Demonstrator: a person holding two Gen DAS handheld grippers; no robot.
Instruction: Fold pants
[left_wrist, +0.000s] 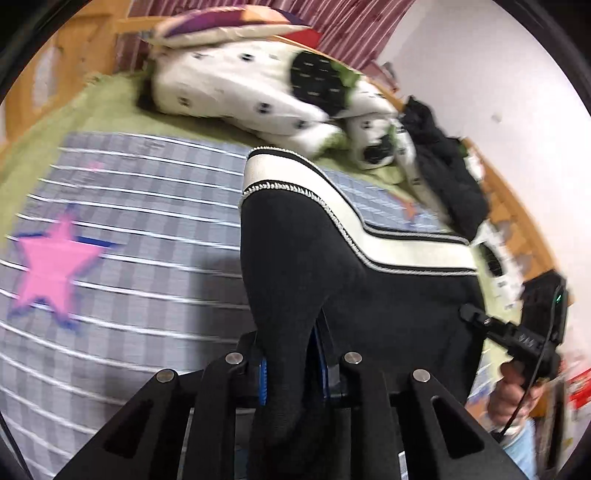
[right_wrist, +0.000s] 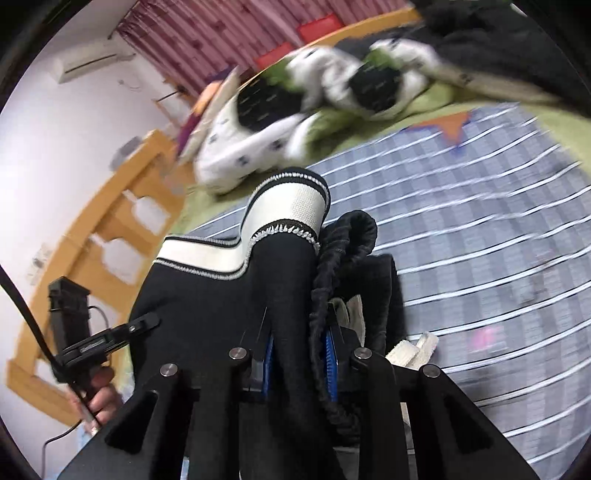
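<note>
Black pants (left_wrist: 388, 295) with a broad white side stripe hang lifted between both grippers above the bed. My left gripper (left_wrist: 291, 369) is shut on a bunch of the black cloth. My right gripper (right_wrist: 299, 354) is shut on the pants (right_wrist: 221, 295) at the gathered waistband, with a white drawstring (right_wrist: 413, 350) hanging beside it. The right gripper (left_wrist: 517, 336) and its hand show at the right of the left wrist view. The left gripper (right_wrist: 99, 339) shows at the left of the right wrist view.
A grey checked sheet (left_wrist: 129, 206) with a pink star (left_wrist: 55, 266) covers the bed. A white dotted quilt (left_wrist: 236, 85) and dark clothes (left_wrist: 450, 177) lie piled at the far side. A wooden bed rail (right_wrist: 110, 221) runs along the wall.
</note>
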